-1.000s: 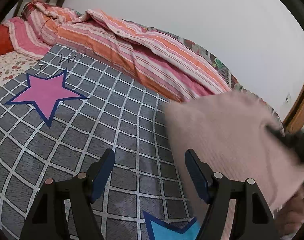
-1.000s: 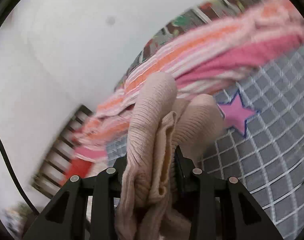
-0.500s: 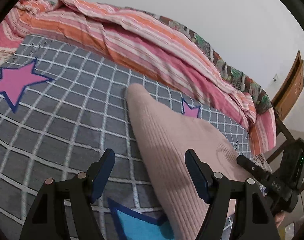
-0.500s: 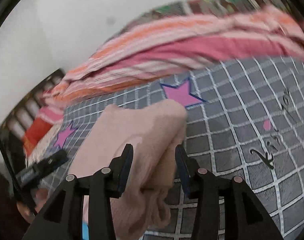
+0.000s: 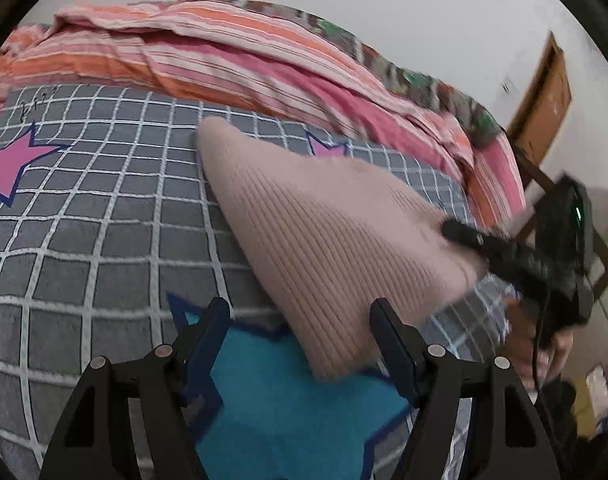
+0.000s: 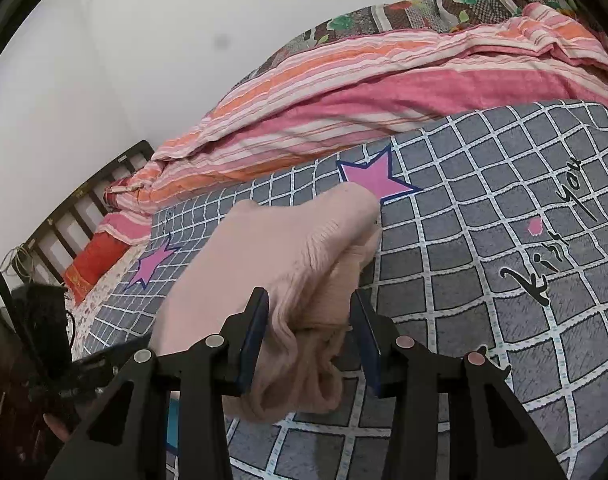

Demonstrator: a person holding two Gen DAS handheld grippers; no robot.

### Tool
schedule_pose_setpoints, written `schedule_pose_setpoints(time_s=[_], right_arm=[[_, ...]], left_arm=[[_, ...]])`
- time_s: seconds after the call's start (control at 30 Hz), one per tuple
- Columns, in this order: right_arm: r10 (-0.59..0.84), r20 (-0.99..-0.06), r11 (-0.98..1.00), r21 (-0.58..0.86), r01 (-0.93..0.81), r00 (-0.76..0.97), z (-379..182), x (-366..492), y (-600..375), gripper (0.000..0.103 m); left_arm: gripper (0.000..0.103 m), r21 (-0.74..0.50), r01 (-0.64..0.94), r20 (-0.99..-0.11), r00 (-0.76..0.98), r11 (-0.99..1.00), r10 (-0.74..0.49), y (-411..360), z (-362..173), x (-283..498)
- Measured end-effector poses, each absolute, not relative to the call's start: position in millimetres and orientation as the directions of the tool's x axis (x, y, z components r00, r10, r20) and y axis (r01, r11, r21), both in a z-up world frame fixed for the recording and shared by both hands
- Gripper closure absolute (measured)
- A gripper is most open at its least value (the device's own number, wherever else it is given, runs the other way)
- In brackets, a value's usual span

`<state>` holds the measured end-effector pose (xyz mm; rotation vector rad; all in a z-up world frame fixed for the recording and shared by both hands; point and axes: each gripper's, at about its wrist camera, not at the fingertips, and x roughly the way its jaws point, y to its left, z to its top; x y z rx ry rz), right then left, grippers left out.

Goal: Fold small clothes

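Down comes the pink knit garment (image 5: 327,240) onto the grey checked bedspread (image 5: 84,240), bunched end pinched by the right gripper (image 6: 309,344). Left gripper (image 5: 300,344) hovers wide open at its near corner, seemingly not touching.

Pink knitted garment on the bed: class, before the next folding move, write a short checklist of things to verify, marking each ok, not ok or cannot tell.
1. Right gripper grips the pink knitted garment: ok, bunched cloth sits between its fingers.
2. Left gripper is free to take a corner: ok, it is open with nothing between its fingers.
3. Garment lies flat on the checked bedspread: not ok, the end at the right gripper is raised and bunched.
4. Near corner is within the left gripper's line: ok, it lies just ahead of its fingers.
5. Striped quilt is clear of the garment: ok.
6. Sleeves are tucked in: cannot tell.
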<state>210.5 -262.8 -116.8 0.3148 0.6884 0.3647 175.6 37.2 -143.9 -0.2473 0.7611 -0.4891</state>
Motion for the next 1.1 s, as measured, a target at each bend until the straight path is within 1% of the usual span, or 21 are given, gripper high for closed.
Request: schedule_pose_setpoints(time_s=[0.1, 0.17, 0.23, 0.27, 0.33, 0.37, 0.4, 0.43, 0.5, 0.53, 0.63, 0.7, 0.73, 0.77, 0.8, 0.83, 0.93, 1.03, 1.1], right_arm=[[0.432, -0.553, 0.888, 0.401, -0.227, 0.713, -116.1, 208.5, -263.1, 0.06], [0.427, -0.555, 0.891, 0.393, -0.228, 0.713, -115.9, 207.5, -262.3, 0.06], [0.426, -0.555, 0.891, 0.395, -0.224, 0.714, -116.0, 207.5, -261.7, 0.064], [0.422, -0.557, 0.892, 0.395, -0.219, 0.716, -116.0, 207.7, -261.3, 0.068], [0.405, -0.559, 0.899, 0.386, -0.206, 0.724, -114.8, 206.9, -261.0, 0.077], [0.403, -0.556, 0.9, 0.385, -0.204, 0.727, -114.0, 207.2, -260.9, 0.082], [0.406, -0.555, 0.898, 0.388, -0.206, 0.726, -113.4, 207.7, -260.8, 0.087], [0.411, -0.552, 0.896, 0.392, -0.209, 0.725, -112.7, 208.3, -260.4, 0.09], [0.418, -0.552, 0.892, 0.399, -0.211, 0.721, -112.7, 209.5, -259.0, 0.091], [0.42, -0.554, 0.891, 0.401, -0.213, 0.719, -113.1, 210.3, -257.2, 0.091], [0.439, -0.565, 0.884, 0.41, -0.223, 0.699, -116.9, 213.1, -252.4, 0.085], [0.44, -0.566, 0.883, 0.416, -0.219, 0.697, -119.4, 214.2, -251.4, 0.084], [0.439, -0.568, 0.883, 0.417, -0.216, 0.696, -120.3, 214.6, -250.7, 0.084], [0.439, -0.568, 0.883, 0.417, -0.216, 0.696, -120.3, 214.6, -250.7, 0.09], [0.438, -0.568, 0.883, 0.417, -0.216, 0.697, -119.8, 214.4, -250.5, 0.093], [0.44, -0.54, 0.879, 0.42, -0.224, 0.717, -115.5, 210.4, -251.0, 0.093], [0.456, -0.52, 0.872, 0.425, -0.245, 0.722, -111.7, 207.7, -249.1, 0.095], [0.461, -0.532, 0.874, 0.408, -0.262, 0.71, -113.2, 208.6, -242.2, 0.095], [0.454, -0.551, 0.883, 0.387, -0.268, 0.7, -115.1, 210.2, -237.6, 0.094]], left_arm=[[0.032, -0.353, 0.382, -0.615, 0.593, 0.854, -0.52, 30.4, -146.0, 165.8], [0.032, -0.293, 0.398, -0.634, 0.6, 0.869, -0.488, 22.6, -147.6, 160.3], [0.032, -0.223, 0.399, -0.644, 0.625, 0.889, -0.442, 15.3, -147.4, 155.7], [0.032, -0.202, 0.396, -0.643, 0.636, 0.896, -0.426, 13.4, -147.2, 154.0], [0.036, -0.159, 0.376, -0.624, 0.678, 0.913, -0.388, 10.3, -145.4, 151.1], [0.042, -0.151, 0.377, -0.619, 0.685, 0.914, -0.385, 8.9, -145.3, 150.2], [0.053, -0.149, 0.384, -0.617, 0.684, 0.911, -0.389, 7.4, -145.2, 149.9], [0.057, -0.155, 0.387, -0.611, 0.685, 0.909, -0.396, 7.7, -144.5, 149.2], [0.069, -0.174, 0.39, -0.598, 0.688, 0.904, -0.412, 10.6, -142.7, 147.4], [0.071, -0.179, 0.389, -0.593, 0.69, 0.904, -0.414, 11.2, -142.2, 146.4], [0.079, -0.175, 0.38, -0.581, 0.705, 0.908, -0.407, 12.3, -142.8, 145.6], [0.085, -0.186, 0.377, -0.574, 0.708, 0.907, -0.412, 15.0, -142.0, 146.3], [0.085, -0.2, 0.376, -0.569, 0.707, 0.905, -0.42, 18.3, -141.0, 147.7], [0.086, -0.209, 0.374, -0.565, 0.708, 0.903, -0.424, 20.4, -140.5, 148.8], [0.087, -0.223, 0.369, -0.558, 0.71, 0.902, -0.429, 25.2, -139.3, 150.0], [0.087, -0.23, 0.363, -0.551, 0.716, 0.903, -0.428, 29.8, -137.7, 150.6], [0.087, -0.222, 0.349, -0.539, 0.734, 0.911, -0.413, 37.9, -133.5, 151.9], [0.087, -0.255, 0.333, -0.54, 0.73, 0.908, -0.419, 47.1, -133.9, 157.1], [0.084, -0.285, 0.352, -0.555, 0.698, 0.892, -0.453, 47.4, -136.8, 158.3]])
